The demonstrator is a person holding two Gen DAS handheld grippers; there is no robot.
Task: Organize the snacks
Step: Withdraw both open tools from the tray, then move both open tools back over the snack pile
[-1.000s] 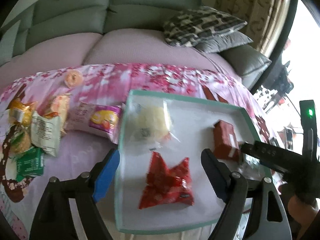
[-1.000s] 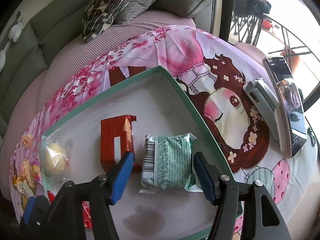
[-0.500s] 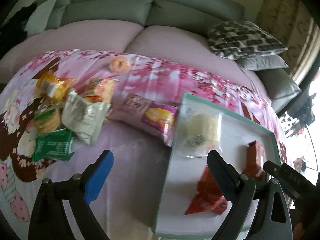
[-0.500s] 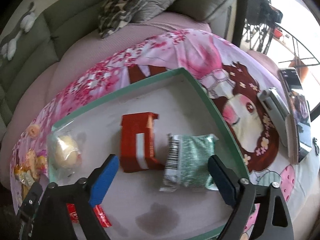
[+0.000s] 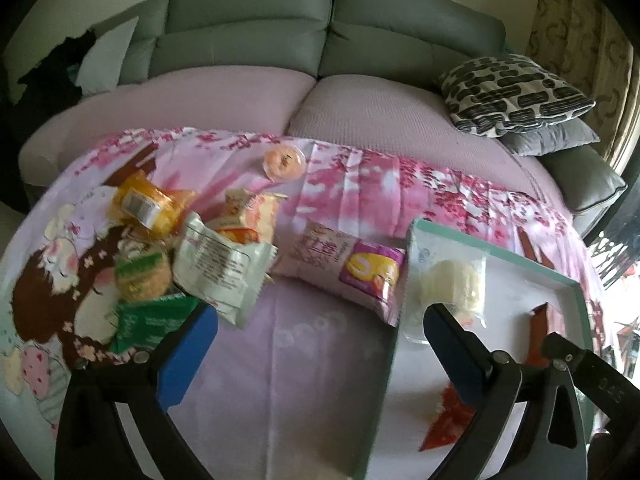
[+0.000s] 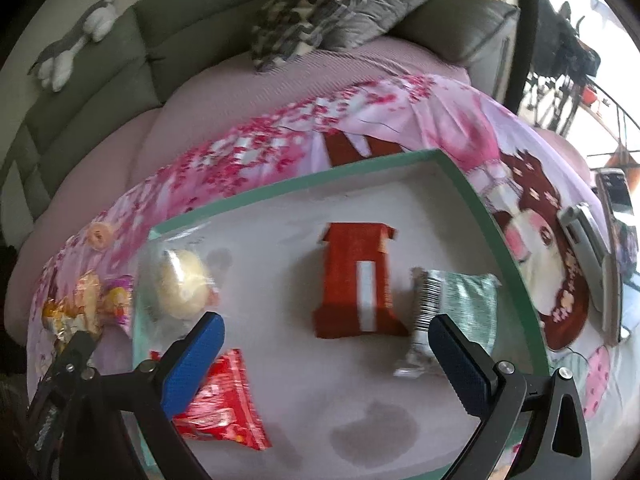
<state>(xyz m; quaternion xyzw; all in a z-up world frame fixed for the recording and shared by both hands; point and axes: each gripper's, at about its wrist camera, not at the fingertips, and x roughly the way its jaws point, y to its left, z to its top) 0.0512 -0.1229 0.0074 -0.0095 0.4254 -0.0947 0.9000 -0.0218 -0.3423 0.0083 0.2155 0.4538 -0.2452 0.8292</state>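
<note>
A white tray with a green rim (image 6: 400,158) (image 5: 412,240) lies on the pink cloth. It holds a clear-wrapped bun (image 6: 182,284) (image 5: 452,284), a red-brown packet (image 6: 356,280), a green packet (image 6: 460,304) and a red bag (image 6: 224,404) (image 5: 448,420). My right gripper (image 6: 324,360) is open and empty above the tray. My left gripper (image 5: 316,348) is open and empty over the cloth left of the tray. Loose snacks lie beyond it: a pink-purple pack (image 5: 344,268), a white pack (image 5: 220,264), a green pack (image 5: 152,324), a yellow pack (image 5: 144,204), a round jelly cup (image 5: 284,162).
A grey sofa (image 5: 320,40) with patterned cushions (image 5: 516,94) stands behind. A phone and a silver device (image 6: 592,256) lie on the cloth right of the tray. A window and balcony railing are at the far right.
My left gripper has swung left, off the tray, over the cloth toward the loose snacks. My right gripper has opened wider and pulled back from the green packet, which stays in the tray.
</note>
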